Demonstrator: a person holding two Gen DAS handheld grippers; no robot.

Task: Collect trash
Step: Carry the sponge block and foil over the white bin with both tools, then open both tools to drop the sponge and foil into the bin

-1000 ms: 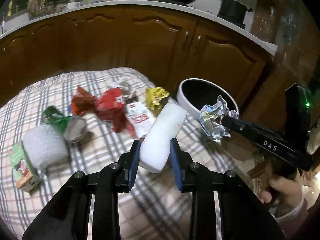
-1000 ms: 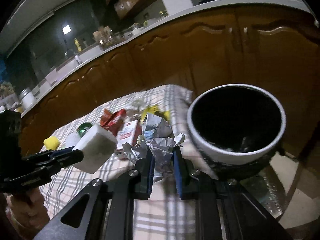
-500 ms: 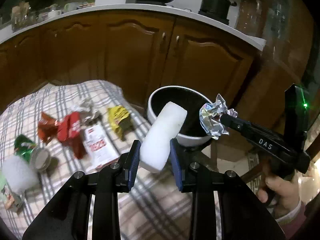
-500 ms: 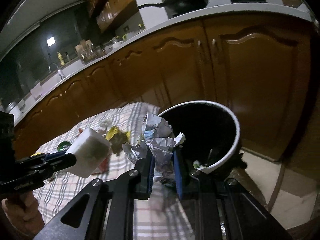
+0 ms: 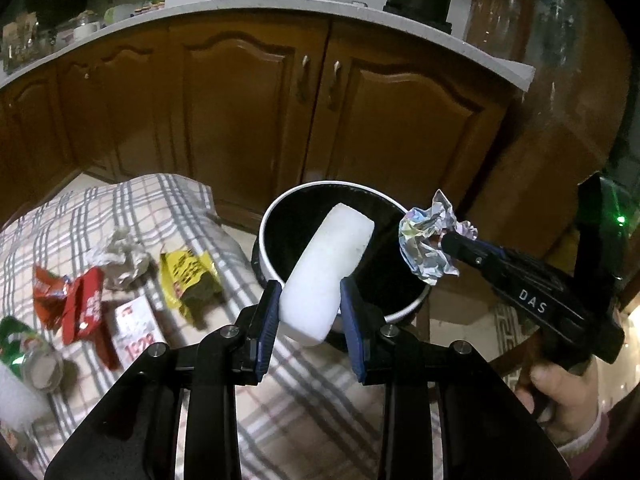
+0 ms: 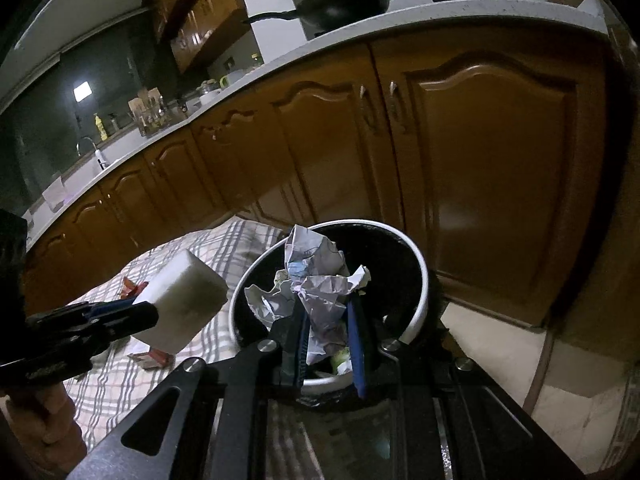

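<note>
Bin [image 5: 265, 236]: near rim hidden behind foam block [image 5: 326, 268] and left gripper [image 5: 308, 312] | bin floor: dark, contents mostly masked by crumpled paper [image 6: 316, 288] | left of bin: can [image 5: 24, 356] and white roll [image 5: 14, 396] cut by frame edge | yellow wrapper [image 5: 188, 280] beside bin: motion-blurred, print unreadable

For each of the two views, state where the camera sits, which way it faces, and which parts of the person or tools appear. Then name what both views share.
Left wrist: on the left tool, facing the bin over its foam block; right tool and hand show.
Right wrist: on the right tool, looking down into the bin past its crumpled paper; left tool shows.
Shared: bin, block, paper, checked cloth.
</note>
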